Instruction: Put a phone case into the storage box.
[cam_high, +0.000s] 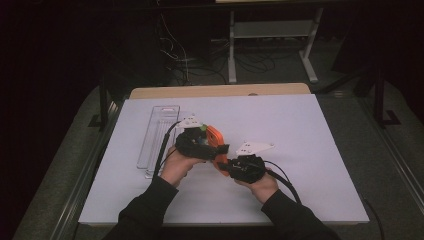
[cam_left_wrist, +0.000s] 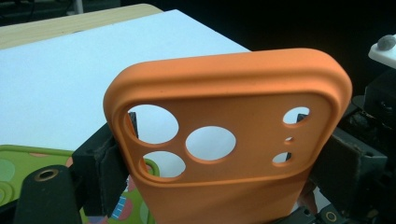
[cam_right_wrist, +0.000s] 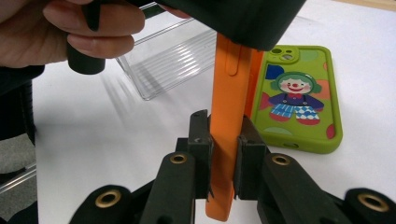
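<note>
Gripping: both grippers' fingers clamp the orange phone case (cam_high: 216, 145), mid-frame in the high view.
Left gripper (cam_left_wrist: 219, 163): closed across the case's width, beside the camera holes.
Right gripper (cam_right_wrist: 224, 151): pinching its edge.
Green clown case (cam_right_wrist: 299, 100): flat on the table (cam_high: 310, 130), right of frame.
Clear tray (cam_high: 159, 130): upper left.

Orange phone case (cam_right_wrist: 227, 116) — upright, edge-on, camera cutouts.

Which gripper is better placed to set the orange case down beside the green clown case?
Probably the right gripper: its jaws clamp the orange phone case right beside the green clown case lying flat.
</note>
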